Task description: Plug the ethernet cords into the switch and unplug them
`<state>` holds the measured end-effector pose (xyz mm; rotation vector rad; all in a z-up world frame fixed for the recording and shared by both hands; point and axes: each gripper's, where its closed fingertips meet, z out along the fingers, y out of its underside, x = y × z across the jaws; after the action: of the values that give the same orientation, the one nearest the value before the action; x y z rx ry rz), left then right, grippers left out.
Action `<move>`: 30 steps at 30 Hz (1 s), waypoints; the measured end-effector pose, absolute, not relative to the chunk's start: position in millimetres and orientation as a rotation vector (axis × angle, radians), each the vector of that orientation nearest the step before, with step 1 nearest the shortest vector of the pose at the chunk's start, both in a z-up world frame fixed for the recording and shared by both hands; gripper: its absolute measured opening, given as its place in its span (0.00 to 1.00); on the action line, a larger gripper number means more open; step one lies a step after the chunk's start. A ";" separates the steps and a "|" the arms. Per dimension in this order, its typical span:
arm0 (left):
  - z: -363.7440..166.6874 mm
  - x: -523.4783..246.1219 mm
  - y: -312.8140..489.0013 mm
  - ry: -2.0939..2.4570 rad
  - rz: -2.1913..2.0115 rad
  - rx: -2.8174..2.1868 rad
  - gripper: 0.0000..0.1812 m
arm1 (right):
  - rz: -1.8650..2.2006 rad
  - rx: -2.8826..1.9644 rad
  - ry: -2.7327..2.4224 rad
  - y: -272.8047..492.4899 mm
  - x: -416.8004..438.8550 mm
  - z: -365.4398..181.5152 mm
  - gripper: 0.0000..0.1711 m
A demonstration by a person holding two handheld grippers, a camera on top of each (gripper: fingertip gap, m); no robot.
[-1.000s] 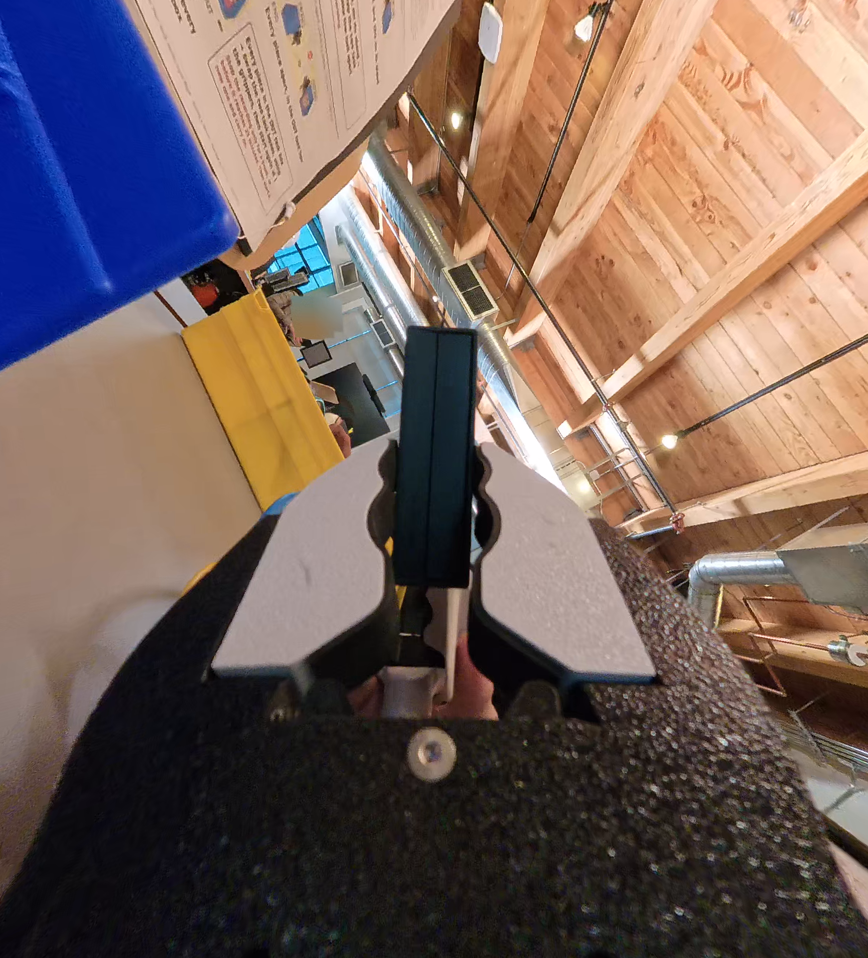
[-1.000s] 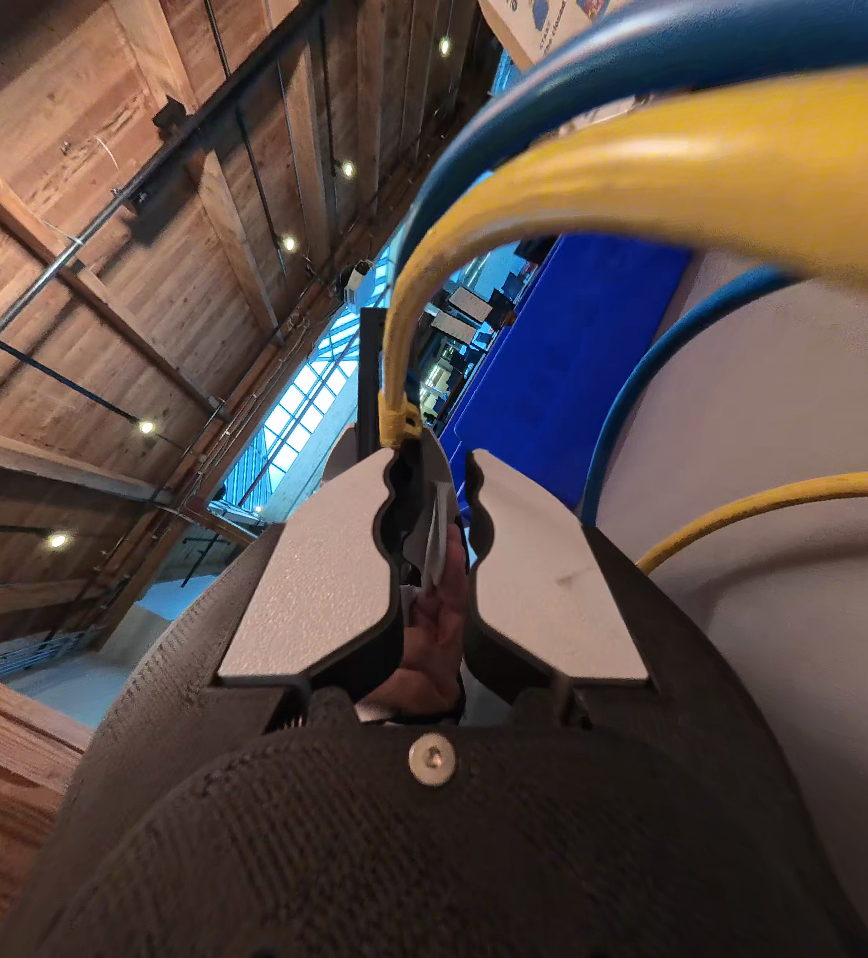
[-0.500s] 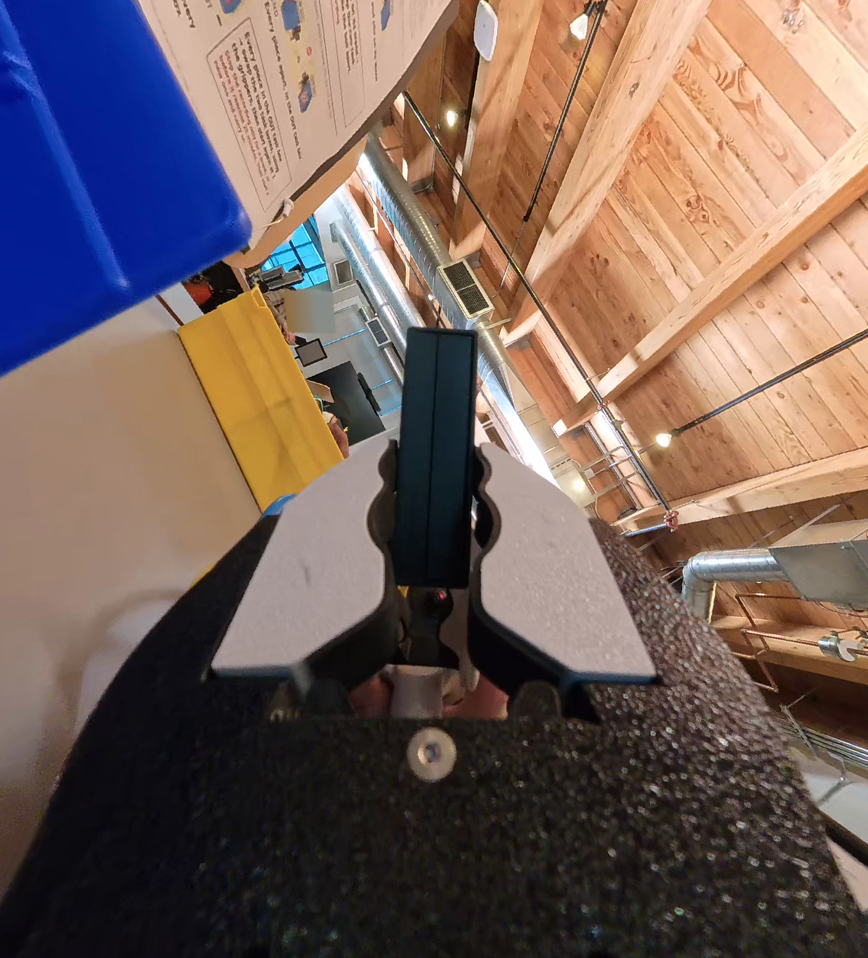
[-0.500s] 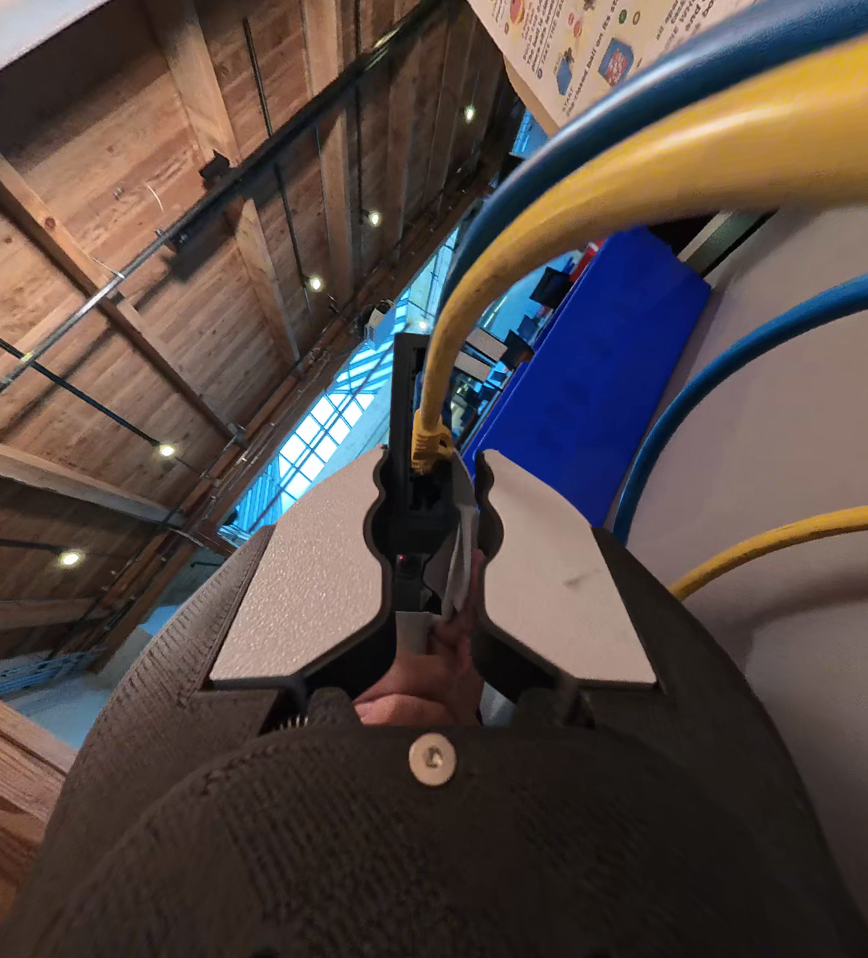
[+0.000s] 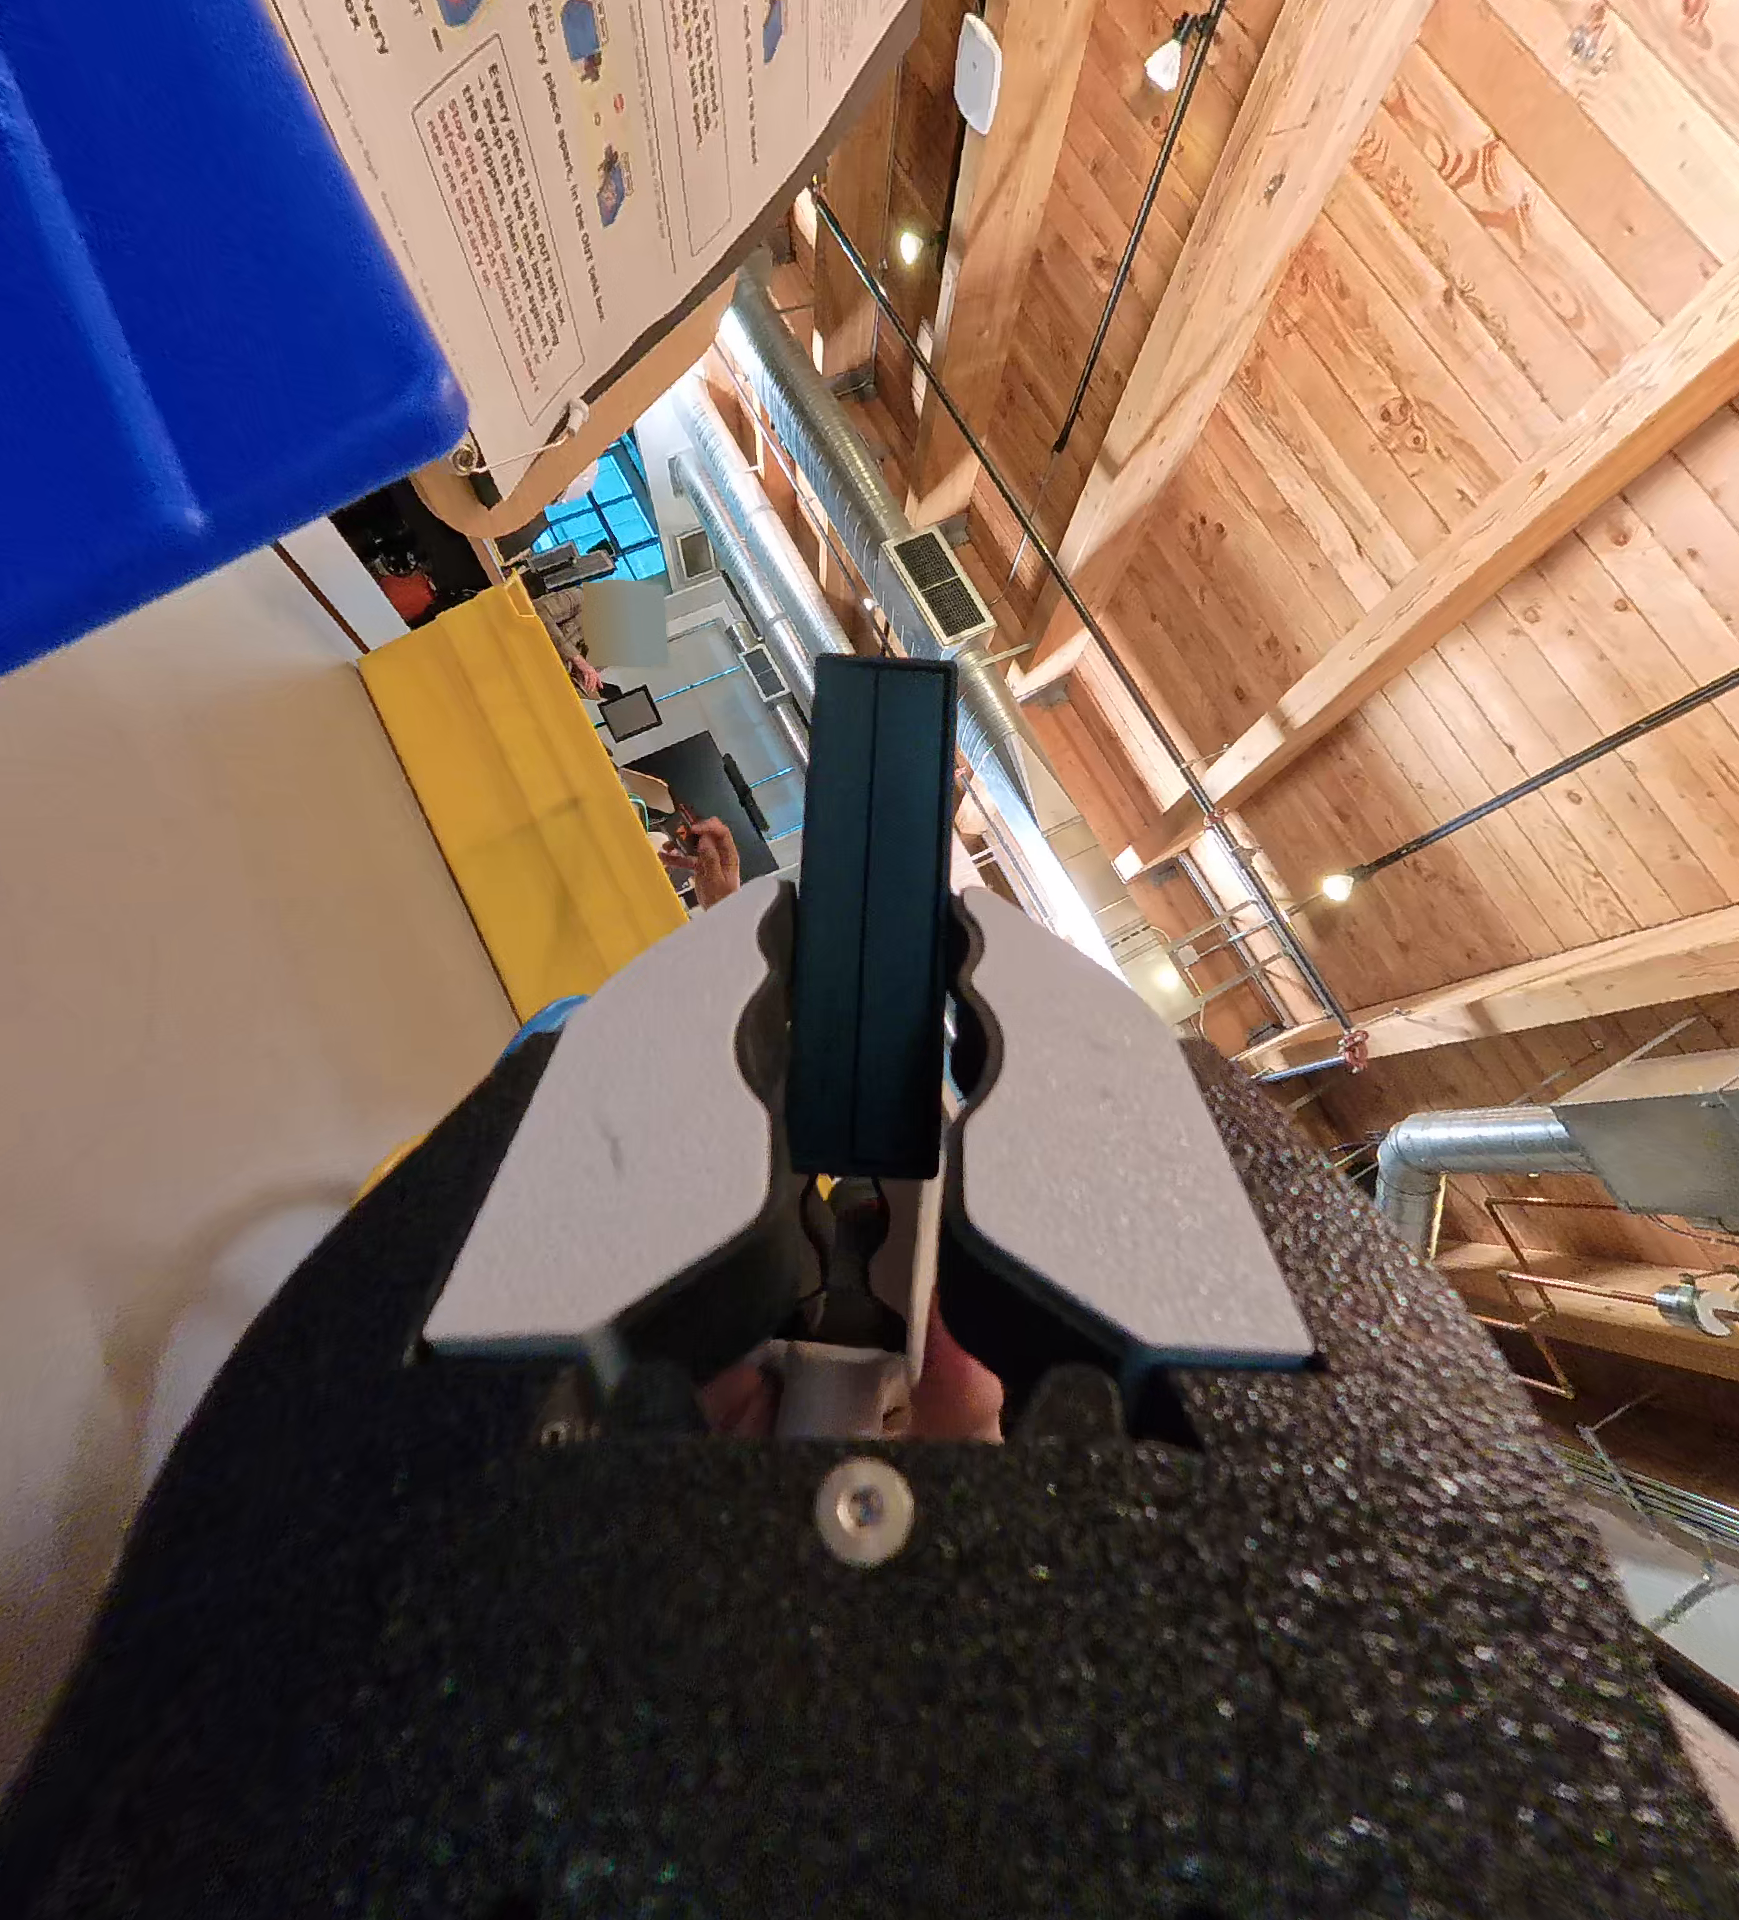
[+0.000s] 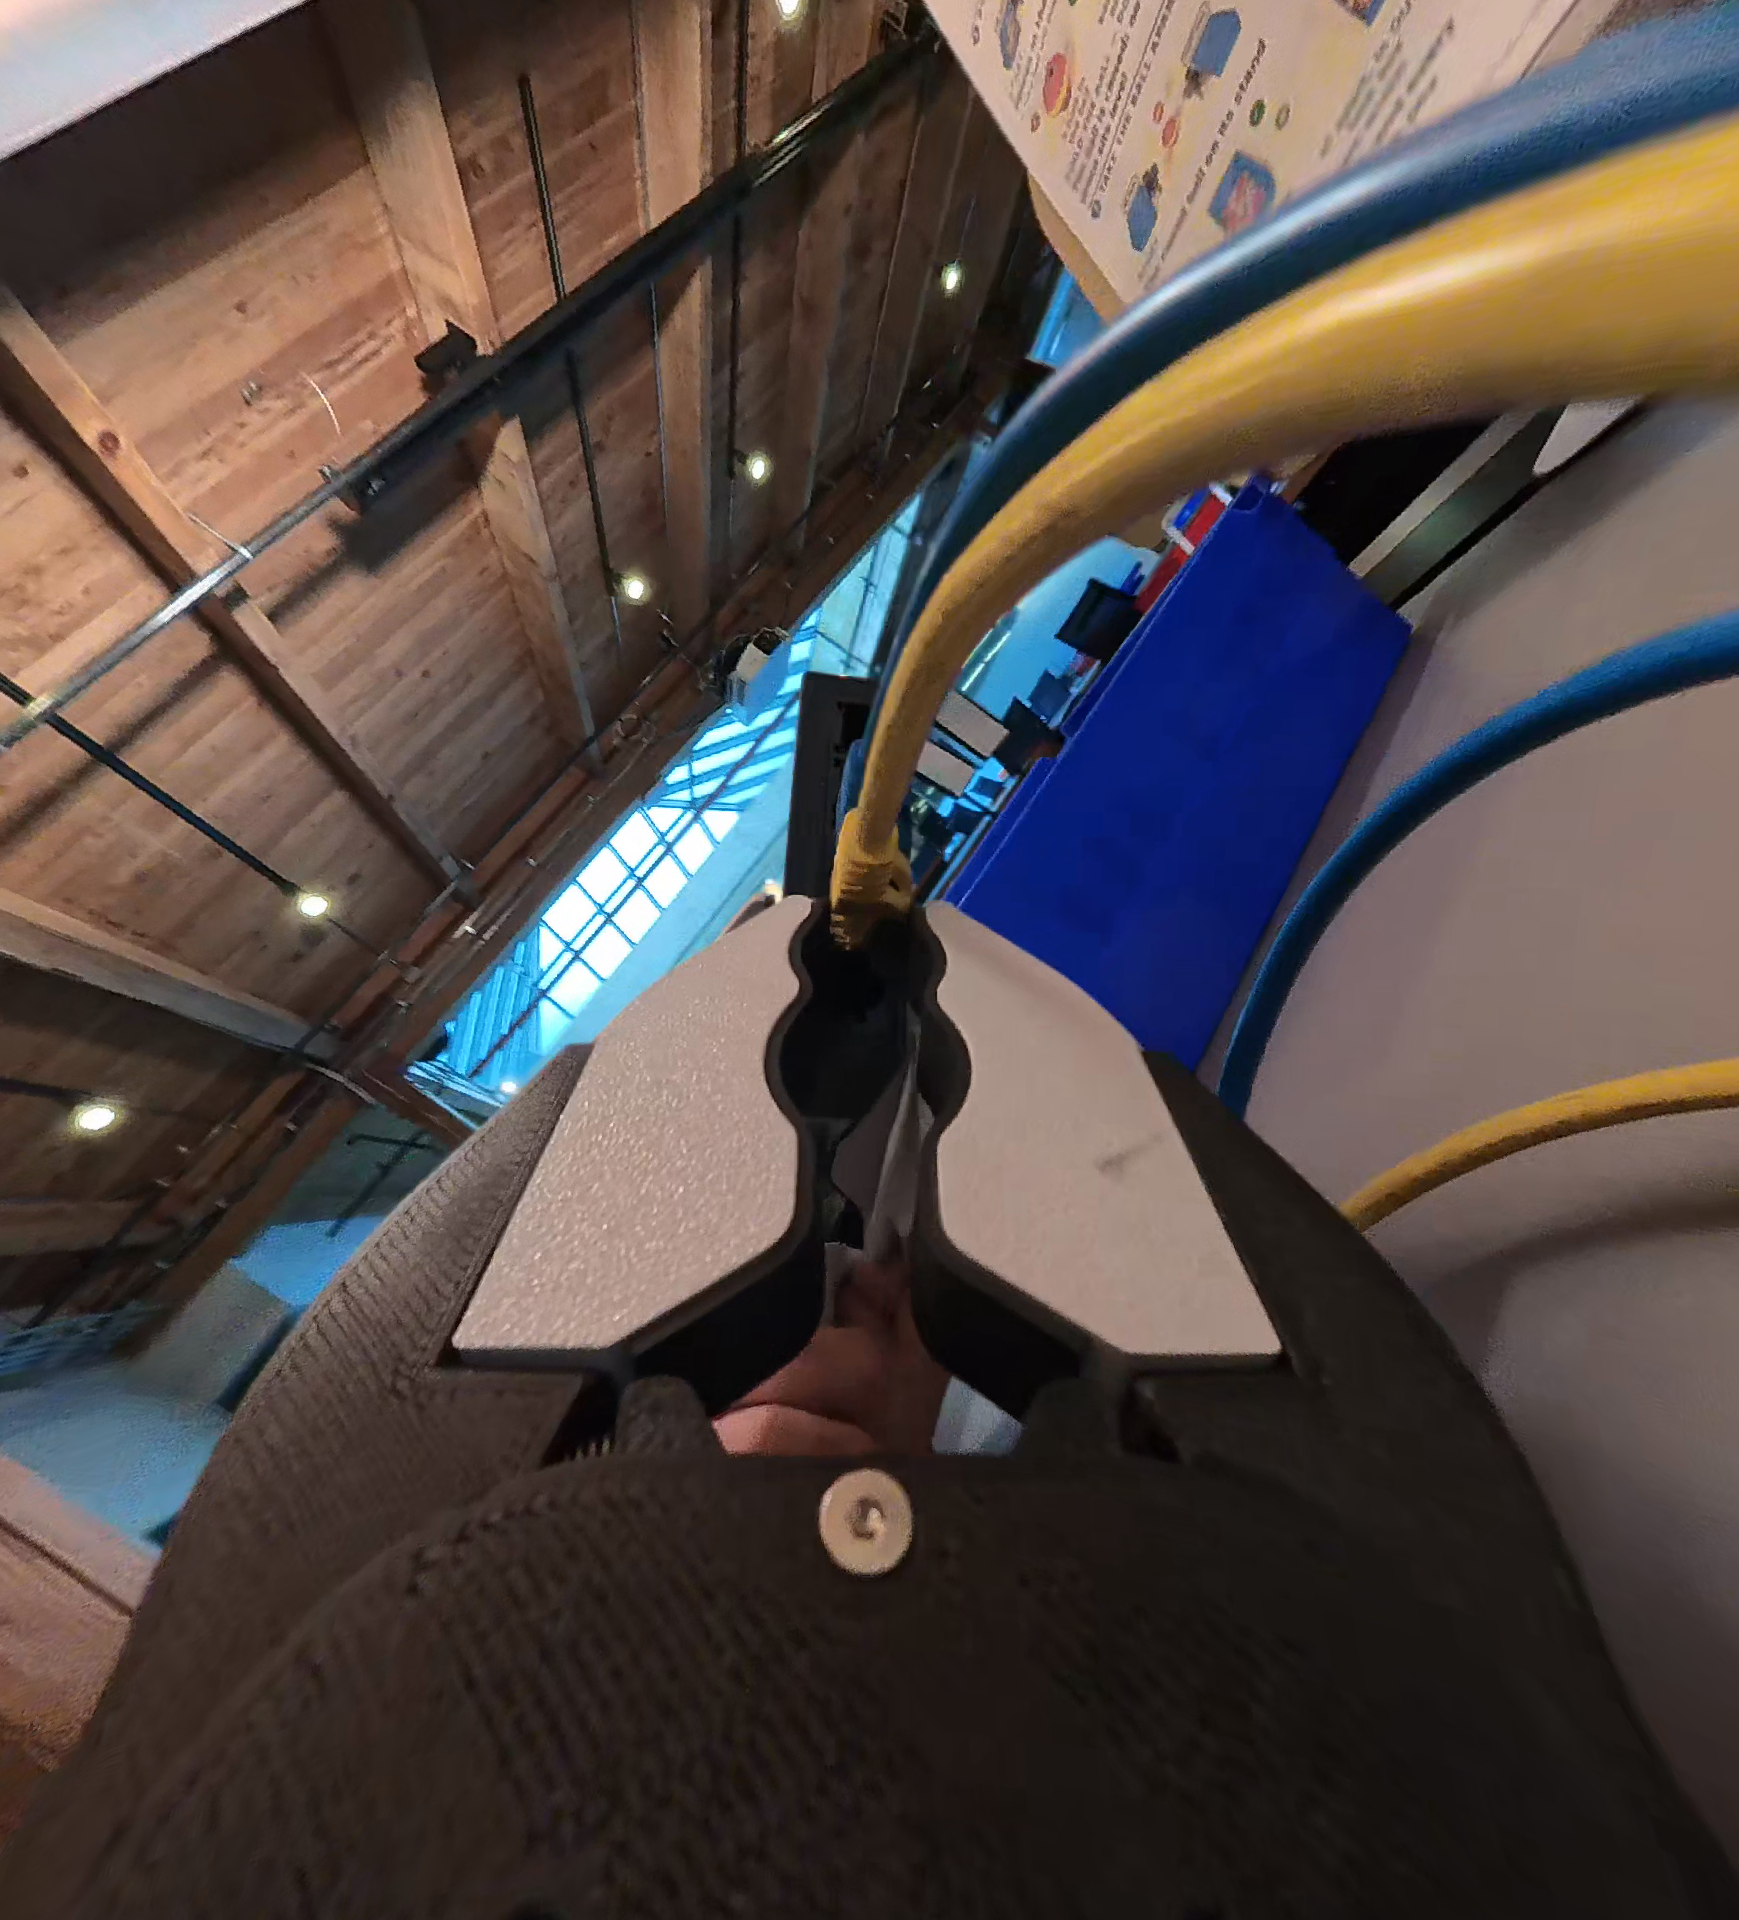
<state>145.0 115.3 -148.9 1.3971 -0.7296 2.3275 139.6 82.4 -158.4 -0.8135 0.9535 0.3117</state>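
In the left wrist view my left gripper [image 5: 870,935] is shut on the switch [image 5: 870,831], a slim dark box held on edge and pointing up toward the ceiling. In the right wrist view my right gripper [image 6: 867,920] is closed around the plug [image 6: 863,878] of the yellow ethernet cord [image 6: 1260,312], right at the dark switch [image 6: 821,769]. The fingertips hide whether the plug is seated in a port. A blue ethernet cord [image 6: 1467,748] arcs beside the yellow one. A hand shows behind each gripper's fingers.
A white table [image 5: 117,935] fills the left side of the left wrist view and the right side of the right wrist view [image 6: 1623,1403]. A blue bin [image 5: 117,312], a yellow bin [image 5: 522,810] and a printed poster [image 5: 584,156] stand on it. The wooden ceiling fills the rest. Spacing between my two grippers at the tips: around 4 cm.
The right gripper's fingers have come together around the yellow plug, which stood above the left fingertip before. The left gripper still holds the switch, tilted slightly.
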 end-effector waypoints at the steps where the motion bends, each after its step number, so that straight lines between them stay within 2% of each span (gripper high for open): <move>1: -150.0 144.7 113.6 -0.742 2.320 1.396 0.15 | 0.289 -0.826 0.953 81.1 141.0 -158.4 0.08; 11: -155.1 136.7 93.6 -1.084 2.247 1.275 0.15 | 0.333 -0.902 0.934 67.8 145.1 -157.7 0.08; 25: -158.4 134.3 85.0 -1.058 2.249 1.260 0.15 | 0.352 -0.771 0.945 63.6 150.0 -154.9 0.07; 30: -165.3 135.8 86.2 -1.054 2.226 1.271 0.15 | 0.318 -0.882 0.918 65.4 151.0 -162.4 0.06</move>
<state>135.8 86.2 -165.3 1.2708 -1.0544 2.2259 151.0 65.4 -162.4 -0.8817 0.9184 0.3176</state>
